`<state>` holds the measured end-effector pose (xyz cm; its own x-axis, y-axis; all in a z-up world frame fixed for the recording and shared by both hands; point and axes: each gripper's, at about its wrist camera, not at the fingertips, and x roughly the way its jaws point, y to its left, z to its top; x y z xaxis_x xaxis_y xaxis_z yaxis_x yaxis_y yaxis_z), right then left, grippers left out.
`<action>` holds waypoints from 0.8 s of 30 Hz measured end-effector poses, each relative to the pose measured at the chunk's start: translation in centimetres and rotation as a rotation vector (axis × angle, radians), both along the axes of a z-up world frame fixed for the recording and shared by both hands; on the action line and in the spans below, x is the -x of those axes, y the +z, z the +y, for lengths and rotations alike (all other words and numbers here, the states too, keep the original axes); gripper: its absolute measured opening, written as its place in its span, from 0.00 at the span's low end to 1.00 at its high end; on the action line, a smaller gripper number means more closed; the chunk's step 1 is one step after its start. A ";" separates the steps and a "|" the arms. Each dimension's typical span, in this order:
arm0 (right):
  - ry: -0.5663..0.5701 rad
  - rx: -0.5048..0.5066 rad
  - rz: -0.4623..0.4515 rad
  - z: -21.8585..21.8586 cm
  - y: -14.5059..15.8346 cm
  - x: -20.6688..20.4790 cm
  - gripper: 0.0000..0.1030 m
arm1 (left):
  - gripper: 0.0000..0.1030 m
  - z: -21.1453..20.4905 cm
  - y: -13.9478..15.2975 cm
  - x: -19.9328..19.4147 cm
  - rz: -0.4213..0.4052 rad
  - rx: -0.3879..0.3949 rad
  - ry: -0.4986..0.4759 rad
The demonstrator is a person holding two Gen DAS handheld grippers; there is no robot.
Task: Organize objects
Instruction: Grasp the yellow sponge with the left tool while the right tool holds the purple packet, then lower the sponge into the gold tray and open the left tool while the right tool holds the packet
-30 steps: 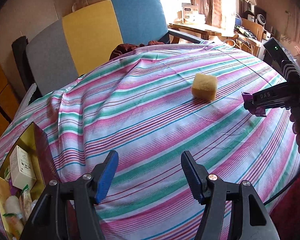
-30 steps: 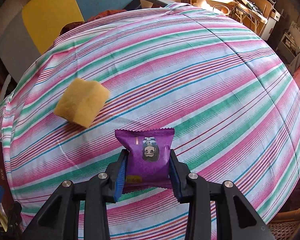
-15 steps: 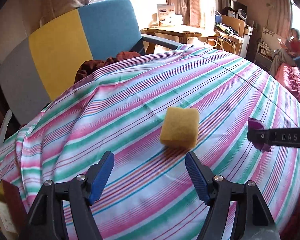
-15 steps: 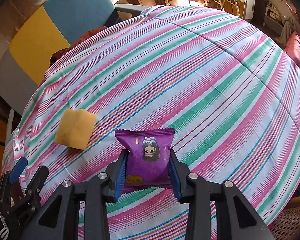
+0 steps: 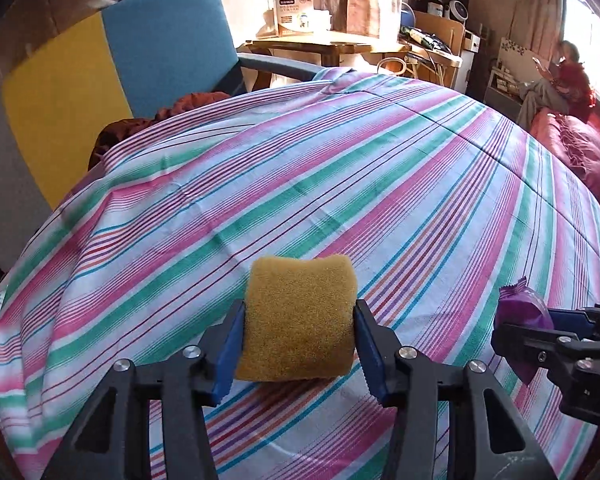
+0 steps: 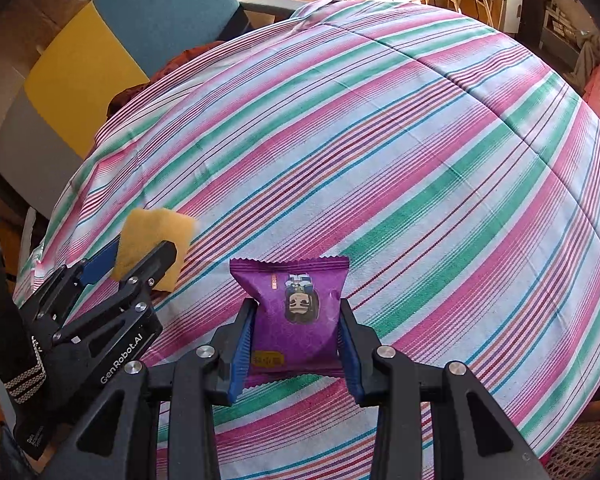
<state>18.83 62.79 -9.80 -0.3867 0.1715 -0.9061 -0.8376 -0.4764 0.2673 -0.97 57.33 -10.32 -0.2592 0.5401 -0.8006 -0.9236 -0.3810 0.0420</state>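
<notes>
A yellow sponge [image 5: 298, 316] sits between the blue pads of my left gripper [image 5: 299, 344], whose jaws are closing and now press on both of its sides. It rests on the striped tablecloth [image 5: 340, 184]. My right gripper [image 6: 297, 342] is shut on a purple snack packet [image 6: 294, 312] with a cartoon face, held just above the cloth. In the right wrist view the left gripper [image 6: 140, 258] shows at the left with the sponge [image 6: 156, 236] in it. In the left wrist view the right gripper's fingers [image 5: 540, 332] and the packet [image 5: 522, 308] show at the right edge.
A chair with grey, yellow and blue panels [image 5: 112, 64] stands behind the table, with a dark red cloth [image 5: 160, 120] on its seat. A wooden desk [image 5: 324, 46] with boxes stands farther back. A person [image 5: 564, 80] sits at the far right by a red couch [image 5: 580, 152].
My left gripper has moved forward across the cloth to the sponge and its jaws have closed onto it. The open box at the left has left its view. The right gripper has kept the packet, nearly still.
</notes>
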 end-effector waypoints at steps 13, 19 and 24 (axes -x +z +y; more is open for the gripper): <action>0.440 -0.071 0.012 -6.6 0.6 5.3 0.37 | 0.50 -15.4 1.4 -1.4 0.038 -0.046 0.260; 0.547 -0.094 -0.010 -7.9 -0.4 7.7 0.37 | 0.50 -20.1 1.5 -2.8 0.019 -0.062 0.306; 0.602 -0.100 -0.062 -9.1 -1.2 7.9 0.37 | 0.49 -22.1 1.3 -3.4 0.003 -0.059 0.325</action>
